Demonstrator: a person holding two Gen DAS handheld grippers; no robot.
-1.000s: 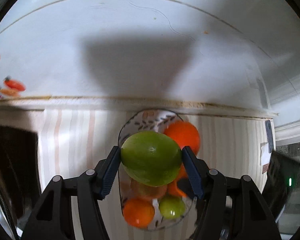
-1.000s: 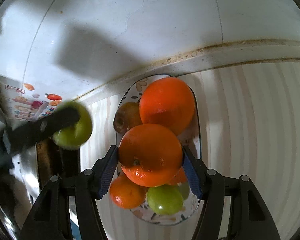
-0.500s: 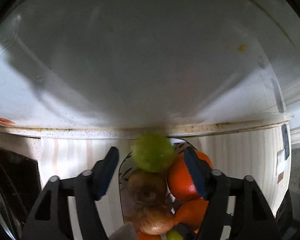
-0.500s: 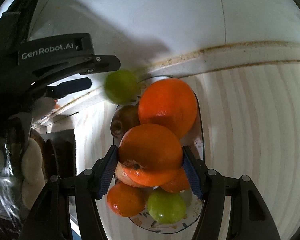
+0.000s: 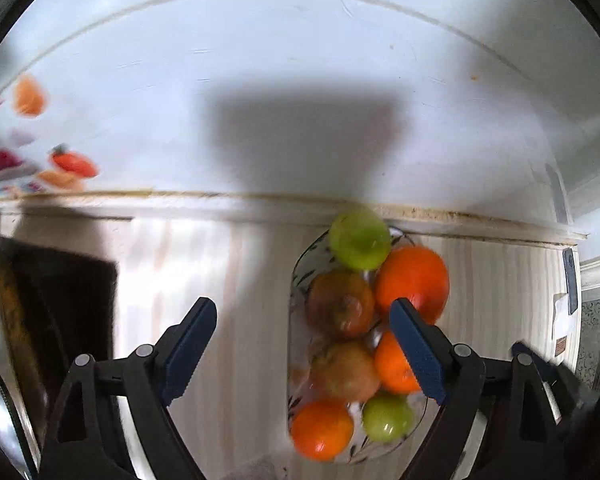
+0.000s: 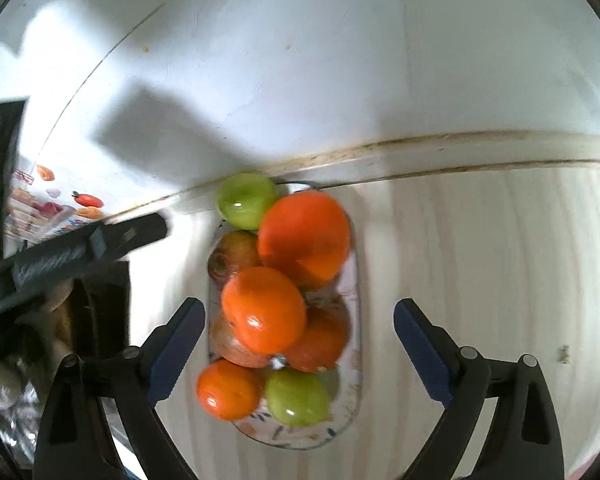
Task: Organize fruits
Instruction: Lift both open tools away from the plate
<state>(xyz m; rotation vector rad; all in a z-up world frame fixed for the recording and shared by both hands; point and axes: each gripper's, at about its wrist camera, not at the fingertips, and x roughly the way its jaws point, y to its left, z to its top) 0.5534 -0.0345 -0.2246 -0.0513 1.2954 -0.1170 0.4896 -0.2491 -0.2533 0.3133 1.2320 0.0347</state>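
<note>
Blue-padded and just opened wide, the right gripper [image 6: 299, 344] and left gripper [image 5: 302, 346] hold nothing, while beyond them, mid-frame, oranges [image 6: 263, 309] and green fruit [image 6: 246, 205] fill the oval dish [image 6: 356, 360] by the wall.

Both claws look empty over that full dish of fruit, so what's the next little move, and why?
Probably lift both grippers clear. Left gripper and right gripper have just been opening their jaws, nothing between them; the green fruit and orange already lie in the dish.
</note>
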